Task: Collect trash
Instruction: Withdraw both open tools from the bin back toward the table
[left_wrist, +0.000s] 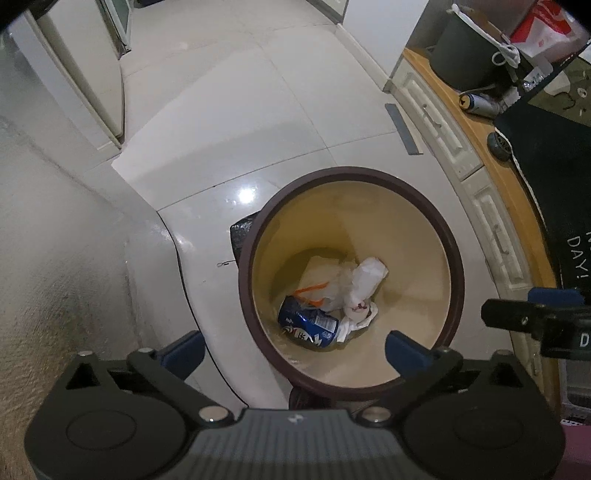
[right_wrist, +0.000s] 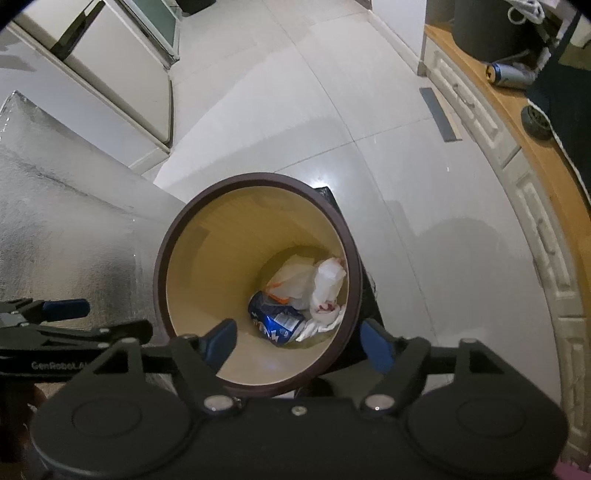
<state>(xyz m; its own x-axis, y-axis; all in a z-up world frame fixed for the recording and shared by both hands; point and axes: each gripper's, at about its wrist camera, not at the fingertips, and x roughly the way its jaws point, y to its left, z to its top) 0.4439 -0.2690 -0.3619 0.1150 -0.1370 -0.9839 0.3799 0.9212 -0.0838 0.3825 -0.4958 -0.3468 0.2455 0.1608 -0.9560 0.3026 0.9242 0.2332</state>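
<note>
Both grippers point steeply down over the round waste bin (left_wrist: 258, 236), which stands on the pale tiled floor (left_wrist: 229, 110).

Left gripper (left_wrist: 295, 349): jaws spread wide, nothing between the blue pads; one pad hangs over the floor outside the bin's brown rim, the other over its mouth. Right gripper (right_wrist: 301, 341): jaws also apart and empty, one pad over the bin's inside, the other just beyond the rim.

Trash lies at the bottom of the bin: a crushed blue can (left_wrist: 308, 326), with crumpled white paper (left_wrist: 364, 314) touching it, and a clear plastic bag with orange print (left_wrist: 328, 288) behind.

Surroundings: a dark object (left_wrist: 242, 230) sits on the floor against the bin's outer wall. Along the right runs a wooden counter (left_wrist: 476, 122); near its edge lie a second can (left_wrist: 476, 103) on its side and a small black wheel (left_wrist: 498, 146), with a dark pot (left_wrist: 465, 55) behind them.

View differences: the left wrist camera shows the right gripper entering at the right edge, and a red-and-white bag (left_wrist: 543, 33) at the counter's far end. The right wrist camera shows the left gripper (right_wrist: 62, 310) at the left edge, before a silvery textured surface (right_wrist: 55, 206).
</note>
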